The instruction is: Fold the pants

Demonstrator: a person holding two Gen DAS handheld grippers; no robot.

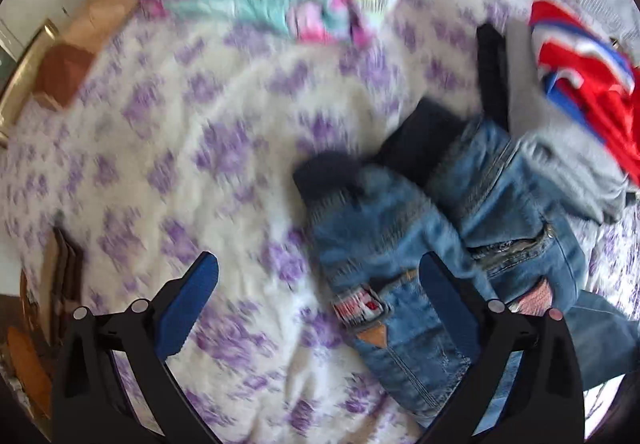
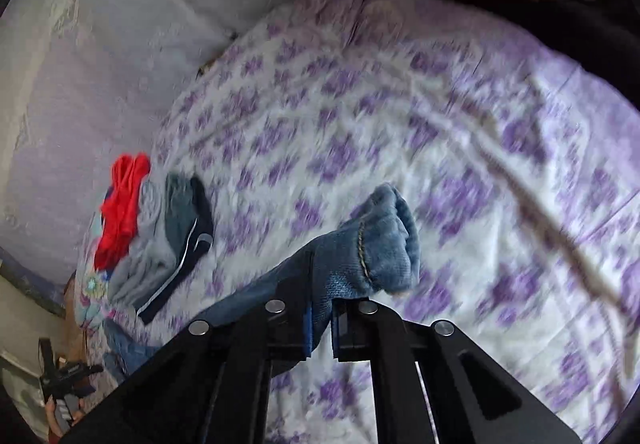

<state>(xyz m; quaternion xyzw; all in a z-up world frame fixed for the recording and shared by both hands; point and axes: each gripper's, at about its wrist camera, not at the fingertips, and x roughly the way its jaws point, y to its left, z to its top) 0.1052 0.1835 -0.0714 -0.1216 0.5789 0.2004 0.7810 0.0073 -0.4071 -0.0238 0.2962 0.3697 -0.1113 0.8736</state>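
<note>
From the left wrist, your left gripper point(image 1: 318, 300) hangs with its jaws spread wide and nothing between them, above the jeans point(image 1: 400, 244), which lie bunched and crumpled on the bedspread point(image 1: 180, 123), near the pile of other clothes point(image 1: 580, 91) toward its far edge. From the right wrist, your right gripper point(image 2: 322, 324) is pinched tight on 1 hem of the jeans point(image 2: 372, 244), lifted off the bedspread point(image 2: 440, 123). Denim is heavy, fairly stiff and not slippery; I'd take the waistband or the other hem, through the thick seam.
</note>
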